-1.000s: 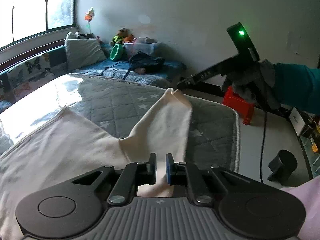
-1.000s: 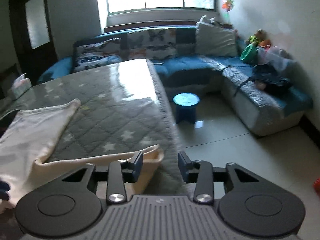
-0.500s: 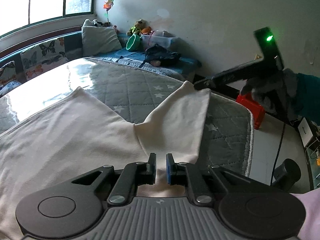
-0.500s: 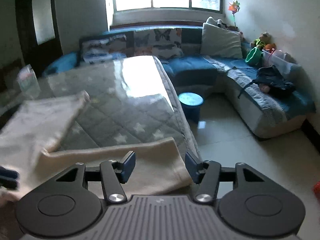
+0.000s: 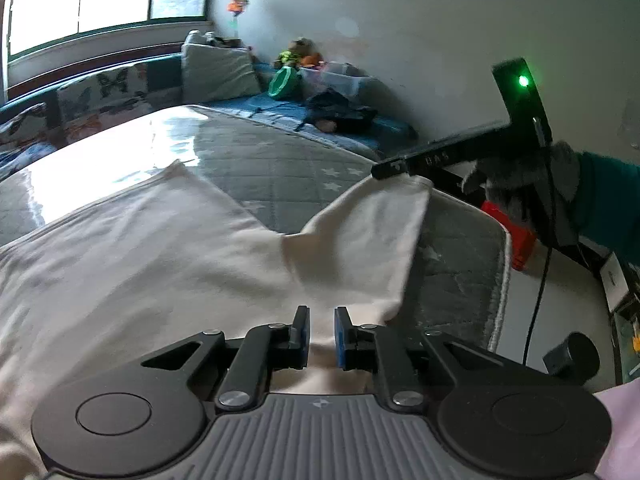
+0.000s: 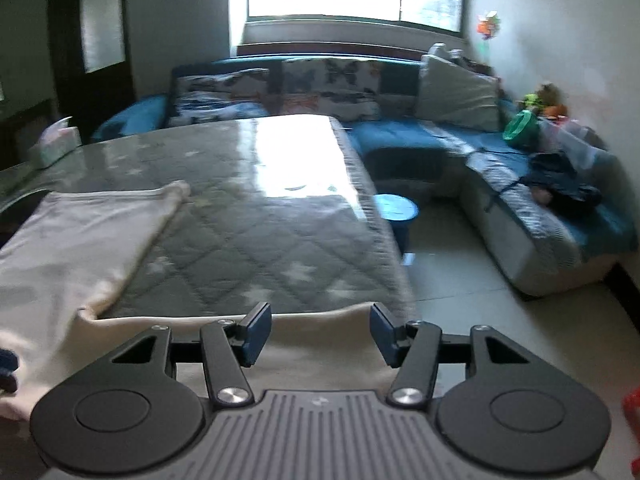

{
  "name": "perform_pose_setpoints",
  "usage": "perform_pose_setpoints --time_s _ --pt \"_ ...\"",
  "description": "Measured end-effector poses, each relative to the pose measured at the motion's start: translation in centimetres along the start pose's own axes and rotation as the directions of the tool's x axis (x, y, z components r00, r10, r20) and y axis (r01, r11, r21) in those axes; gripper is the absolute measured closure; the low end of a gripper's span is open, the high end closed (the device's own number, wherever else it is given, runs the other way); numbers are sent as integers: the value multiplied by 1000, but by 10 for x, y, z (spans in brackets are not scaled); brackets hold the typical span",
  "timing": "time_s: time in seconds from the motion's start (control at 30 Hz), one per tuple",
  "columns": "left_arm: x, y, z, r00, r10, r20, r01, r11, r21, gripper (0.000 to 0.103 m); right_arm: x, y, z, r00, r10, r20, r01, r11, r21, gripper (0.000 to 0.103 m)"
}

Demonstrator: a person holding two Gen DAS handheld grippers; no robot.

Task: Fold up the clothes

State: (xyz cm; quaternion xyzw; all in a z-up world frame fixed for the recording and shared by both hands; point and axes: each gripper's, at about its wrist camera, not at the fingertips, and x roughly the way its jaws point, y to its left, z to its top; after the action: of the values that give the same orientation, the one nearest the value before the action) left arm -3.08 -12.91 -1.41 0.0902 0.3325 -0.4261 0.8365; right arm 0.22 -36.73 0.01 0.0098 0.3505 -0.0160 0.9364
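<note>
**Cream garment spread flat, folding barely begun**

The cream garment [image 5: 168, 248] lies spread over the quilted grey table cover [image 5: 280, 168], reaching from under the left gripper [image 5: 321, 332] out ahead of its jaws. One leg or sleeve [image 5: 372, 240] runs ahead and to the right of those jaws, ending near the table's edge, where the right gripper [image 6: 320, 334] sits at its far end. In the right wrist view that end lies just beneath and between the jaws, which stand wide apart and released, gripping nothing. The left jaws are nearly closed with a narrow gap; cloth shows in that gap, but whether they pinch it cannot be told.

Judging by how the cloth lies, it is flat and smoothed but no fold is made yet; every fold seems left to do.

Ahead of the right jaws the cover is bare. Beyond the table's edge, off to their right, stand a blue stool [image 6: 394, 210] and a blue sofa [image 6: 540, 232] with cushions and toys. Nothing on the table blocks the work.
</note>
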Motion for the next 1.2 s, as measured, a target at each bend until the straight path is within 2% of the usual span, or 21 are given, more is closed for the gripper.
perform_pose_setpoints --time_s 0.17,0.47,0.77,0.87,1.0,1.1,1.2 --pt "-14 11 -8 999 32 -7 -32 998 -51 88 10 15 -2 997 67 -27 -68 997 -25 47" --pt "-12 5 -23 998 -19 -53 17 999 -45 88 22 8 -4 997 31 -65 -33 999 -31 47" --pt "-20 7 -24 999 -13 -38 11 997 -71 84 23 0 -3 998 3 -66 -6 999 -42 46" --pt "-29 10 -24 1000 5 -19 -7 996 -84 84 26 -1 -1 998 -10 -63 7 999 -52 46" --pt "-46 20 -25 998 68 1 -67 992 -104 84 26 -2 1 998 -17 -65 12 998 -69 46" --pt "-52 33 -31 993 115 -16 -116 984 -136 83 26 -1 1 998 -20 -65 15 997 -78 46" --pt "-53 37 -37 991 130 -40 -134 980 -147 83 26 0 2 998 -22 -64 17 996 -84 46"
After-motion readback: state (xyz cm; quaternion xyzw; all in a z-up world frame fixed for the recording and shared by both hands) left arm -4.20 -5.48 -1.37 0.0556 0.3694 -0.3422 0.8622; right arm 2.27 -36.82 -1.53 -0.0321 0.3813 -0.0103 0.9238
